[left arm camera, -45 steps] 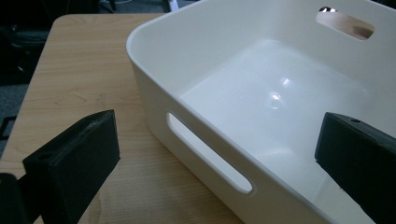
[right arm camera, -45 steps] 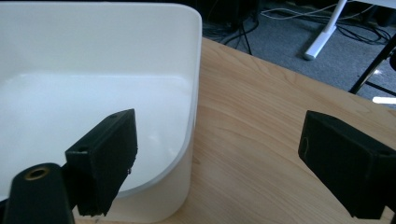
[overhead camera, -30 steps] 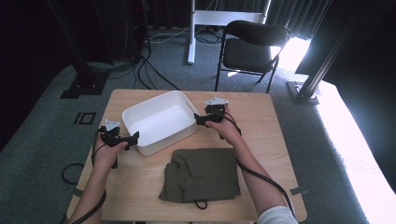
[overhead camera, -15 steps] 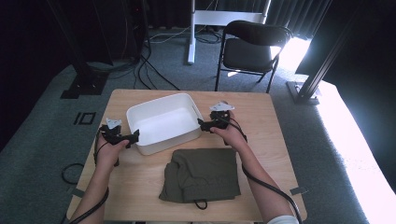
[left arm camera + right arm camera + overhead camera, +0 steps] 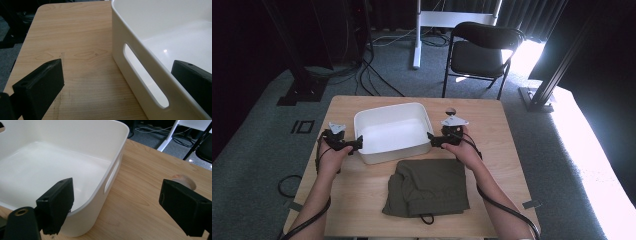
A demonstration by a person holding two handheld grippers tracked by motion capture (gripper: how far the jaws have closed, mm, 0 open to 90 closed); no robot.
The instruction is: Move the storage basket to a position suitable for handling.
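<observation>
So the white rectangular plastic bin with slot handles (image 5: 392, 132) has scooted a bit toward the person's right over the last second and sits more squarely in the middle of the light wooden table (image 5: 502, 130) now, with both hands following it in. The left gripper (image 5: 357, 144) is right at the bin's left end wall, and from its own camera you can see the jaws spread wide, one over bare tabletop and the other over the bin's interior, so the rim and the handle slot (image 5: 146, 75) sit between them without being pinched. Same story on the other side: the right gripper (image 5: 430, 138) has swung down and inward since a second ago and now has its jaws wide apart straddling the right wall, one inside the bin, one outside near a small round tan thing (image 5: 183, 181) on the table that I can't identify. Neither one is clamped on anything yet. My guess is they're lining up for a two-handed lift or slide of the bin, and the next bit is just squeezing both walls evenly. The folded olive-green garment with a drawstring loop (image 5: 427, 187) lies just in front of the bin, nearer the person, untouched, and the bin is empty.
</observation>
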